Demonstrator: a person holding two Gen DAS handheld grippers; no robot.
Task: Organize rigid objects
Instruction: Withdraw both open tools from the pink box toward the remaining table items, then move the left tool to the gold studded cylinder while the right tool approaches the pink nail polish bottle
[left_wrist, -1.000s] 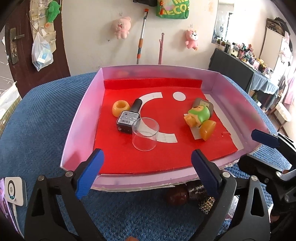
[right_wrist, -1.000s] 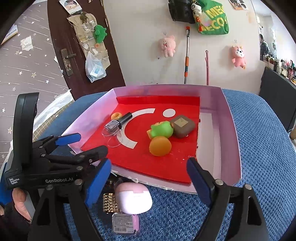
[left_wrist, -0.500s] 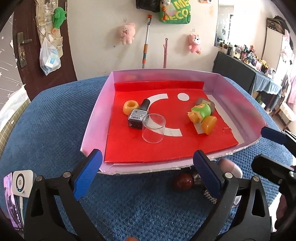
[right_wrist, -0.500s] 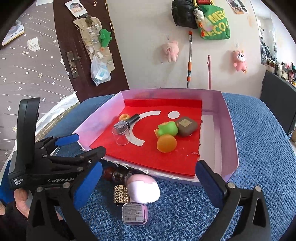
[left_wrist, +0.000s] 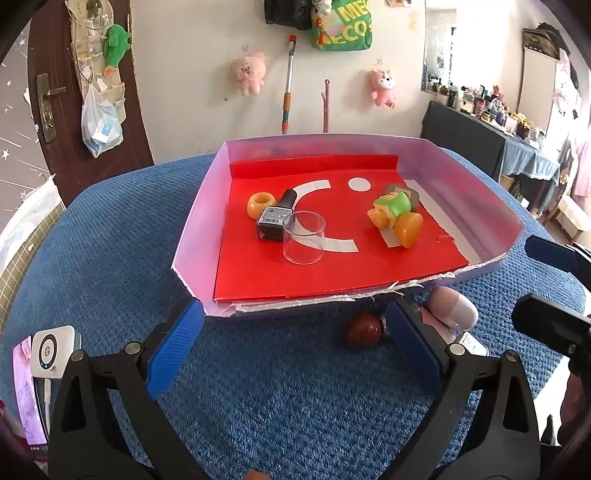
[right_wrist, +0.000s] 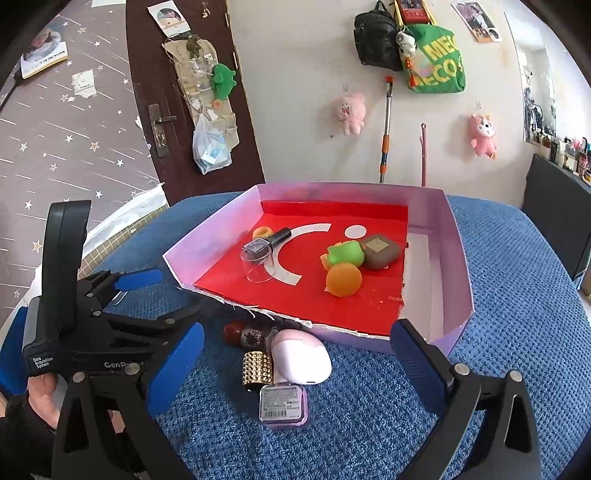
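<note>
Both grippers have drawn back from the pink tray (right_wrist: 458, 258) at frame centre, the right gripper (right_wrist: 295, 365) and left gripper (left_wrist: 295, 347) spread wide and empty, exposing the pink case (right_wrist: 301, 356) and bottles just below its torn edge, probably next to be sorted.

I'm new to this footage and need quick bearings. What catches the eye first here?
A pink-walled box with a bright red floor sits on the blue cloth, holding a clear cup, a green toy and an orange ball. In front of its torn near edge lie a pink egg-shaped case and small bottles.
</note>
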